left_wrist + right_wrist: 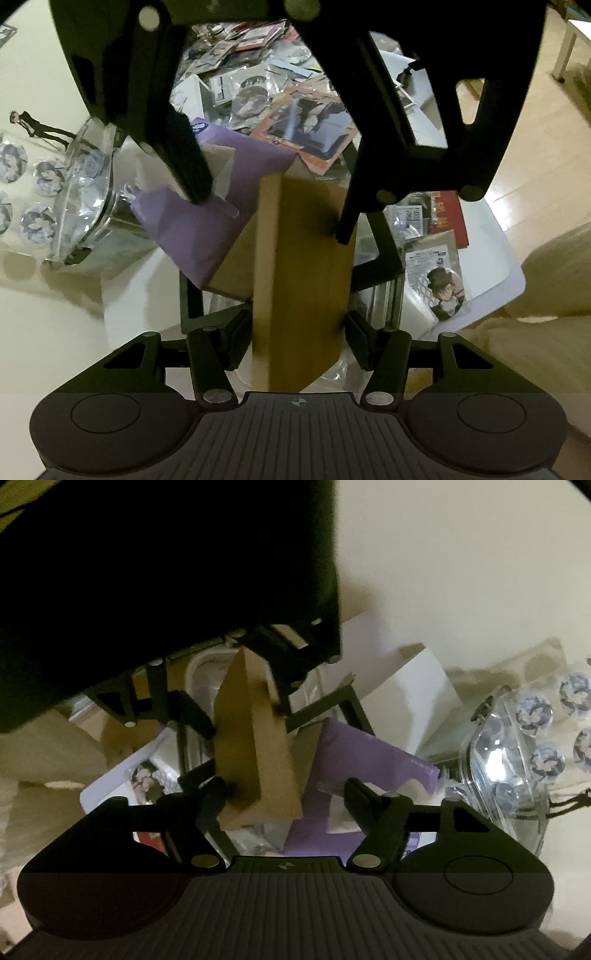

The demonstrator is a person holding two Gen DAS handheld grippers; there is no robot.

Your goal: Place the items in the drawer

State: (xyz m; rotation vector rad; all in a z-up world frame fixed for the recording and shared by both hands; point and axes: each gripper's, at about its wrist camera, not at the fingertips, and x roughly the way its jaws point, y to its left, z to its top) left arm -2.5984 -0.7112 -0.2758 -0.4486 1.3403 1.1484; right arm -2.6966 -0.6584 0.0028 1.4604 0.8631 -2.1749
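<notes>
At far left in the left wrist view, round printed badges (46, 177) lie on a pale tabletop (44, 314) beside a clear plastic case (83, 199) that stands tilted on edge, more badges showing through its wall. Just right of it, a purple envelope (207, 229) leans over the rim of a white drawer (491, 254) packed with sleeved cards, prints and a red booklet (448, 216). At center, a tan cardboard box (306, 277) is clamped between the pads of the left gripper (295, 343), jaws closed on its two sides, and hangs above the drawer's clutter. From the top of the same view the right gripper (269, 218) reaches in, one fingertip (194, 184) on the purple envelope and the other against the box's far end, jaws spread wide; whether it truly grips either cannot be told. To the right lies wood flooring (532, 147).
</notes>
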